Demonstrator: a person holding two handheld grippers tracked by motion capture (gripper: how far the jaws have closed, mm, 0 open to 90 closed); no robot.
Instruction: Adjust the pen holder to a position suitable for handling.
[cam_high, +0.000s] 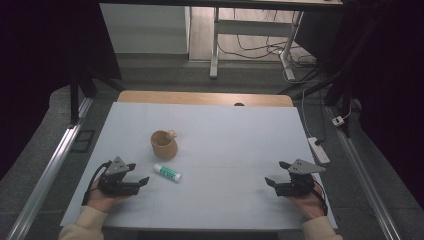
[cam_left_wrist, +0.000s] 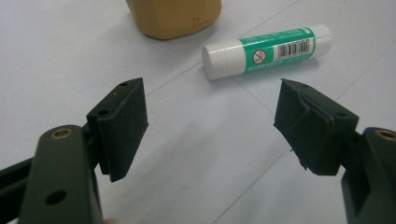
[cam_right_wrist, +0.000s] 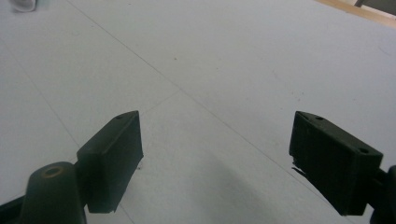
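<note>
Fingers of both grippers stand wide apart and hold nothing: the left gripper (cam_high: 134, 175) rests low over the near left of the table (cam_high: 225, 125), the right gripper (cam_high: 278, 173) well off at the near right, each carried in a hand that comes in from the near edge. Largest after the white table sheet is the tan cup (cam_high: 163, 144), upright, beyond the left fingers (cam_left_wrist: 122, 126) and a little to their far side. Smaller, and nearer, the glue stick (cam_high: 167, 172) lies on its side just ahead of the left fingers, between them and the cup, apart from both; its white cap (cam_left_wrist: 222, 59) points toward the cup side and its green label (cam_left_wrist: 275, 49) faces up.

Judging by its look, the stick is light, rigid plastic, smooth and round, so it may roll or squirt out of a glancing pinch. The best hold seems to be across the labelled barrel, near its middle, pads square to its length. The right fingers (cam_right_wrist: 109, 158) have only bare sheet before them.
</note>
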